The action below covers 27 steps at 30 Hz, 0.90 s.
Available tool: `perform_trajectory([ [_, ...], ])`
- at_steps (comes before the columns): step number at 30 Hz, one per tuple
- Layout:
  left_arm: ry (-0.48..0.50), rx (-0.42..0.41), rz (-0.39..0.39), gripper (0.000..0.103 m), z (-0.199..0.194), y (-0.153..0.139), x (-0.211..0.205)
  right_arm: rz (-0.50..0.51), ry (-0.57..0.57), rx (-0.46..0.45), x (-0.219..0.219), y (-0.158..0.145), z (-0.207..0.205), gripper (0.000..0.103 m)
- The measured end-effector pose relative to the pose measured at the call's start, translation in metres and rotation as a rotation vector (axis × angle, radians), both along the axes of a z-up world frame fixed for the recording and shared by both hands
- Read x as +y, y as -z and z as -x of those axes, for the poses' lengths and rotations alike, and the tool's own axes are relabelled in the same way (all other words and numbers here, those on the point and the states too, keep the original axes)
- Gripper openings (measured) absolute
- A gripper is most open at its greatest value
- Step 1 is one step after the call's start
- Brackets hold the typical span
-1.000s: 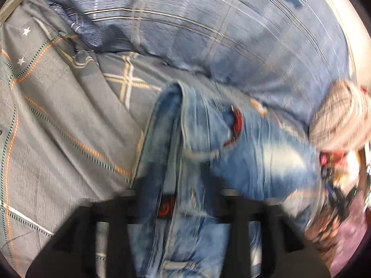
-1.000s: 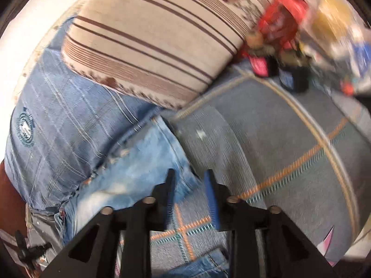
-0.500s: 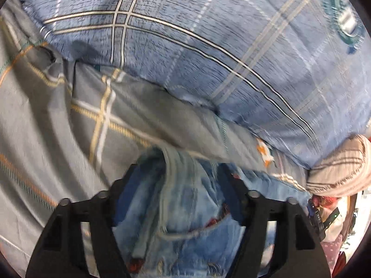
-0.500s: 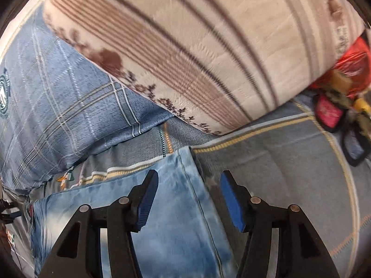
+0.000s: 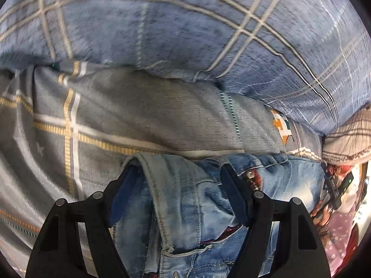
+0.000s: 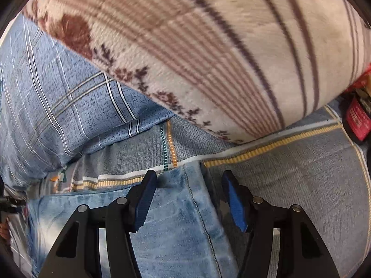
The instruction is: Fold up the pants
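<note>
The jeans [image 5: 185, 199] at lower centre are faded light blue denim with pale worn patches and a red patch by a silver rivet. Under them the sheet [image 5: 143, 115] is grey with white and yellow-orange stripes crossing in a grid, a thin teal line and small white stars. The pillow [image 5: 185, 27] across the top is blue with white and grey plaid lines, and the blanket [image 6: 231, 46] is cream with brown stripes and a dark floral border.

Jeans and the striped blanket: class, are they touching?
Apart. The right wrist view shows a strip of grey bedsheet between the jeans and the striped blanket.
</note>
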<state>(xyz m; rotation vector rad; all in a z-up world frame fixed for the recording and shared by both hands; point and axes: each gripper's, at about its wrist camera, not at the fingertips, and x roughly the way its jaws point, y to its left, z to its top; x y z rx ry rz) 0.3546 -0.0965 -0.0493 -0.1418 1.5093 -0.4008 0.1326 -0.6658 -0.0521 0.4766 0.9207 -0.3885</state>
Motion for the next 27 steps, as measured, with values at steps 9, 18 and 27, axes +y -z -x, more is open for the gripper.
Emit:
perform_trajectory([
  [9,0.14,-0.279,-0.126,0.007,0.044,-0.048,-0.023,0.134,0.003,0.035,0.024,-0.017,0.001,0.009],
  [18,0.022,-0.531,-0.055,0.007,0.132,-0.116,0.025,0.172,0.064,-0.152,0.062,-0.08,0.073,0.002],
  [27,-0.067,-0.608,0.056,0.007,0.247,-0.128,0.079,0.193,0.102,-0.27,0.105,-0.124,0.208,0.002],
])
